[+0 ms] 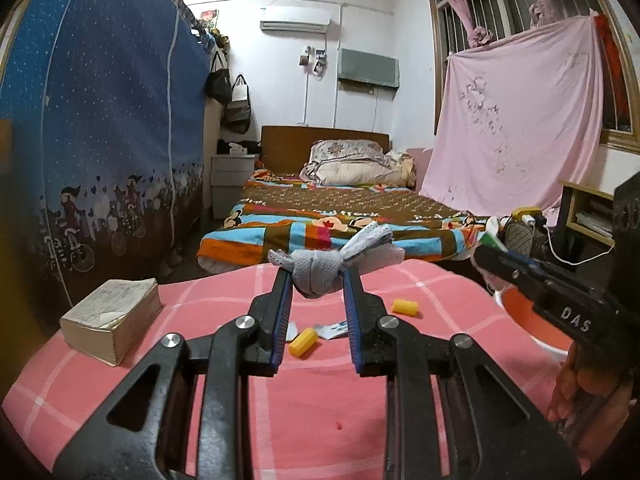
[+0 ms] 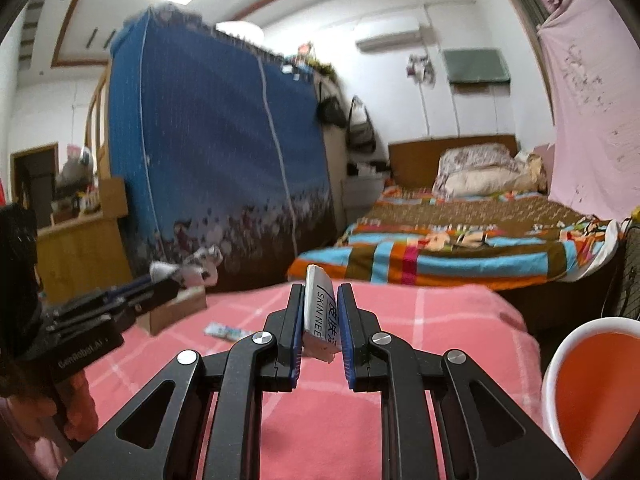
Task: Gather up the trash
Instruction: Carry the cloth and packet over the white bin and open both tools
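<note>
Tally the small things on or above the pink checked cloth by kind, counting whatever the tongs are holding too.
Yellow cylinders on the cloth: 2
Flat printed wrapper on the cloth: 1
Book: 1
Knotted grey rag in the left tongs: 1
Small white packet in the right tongs: 1
Total: 6
</note>
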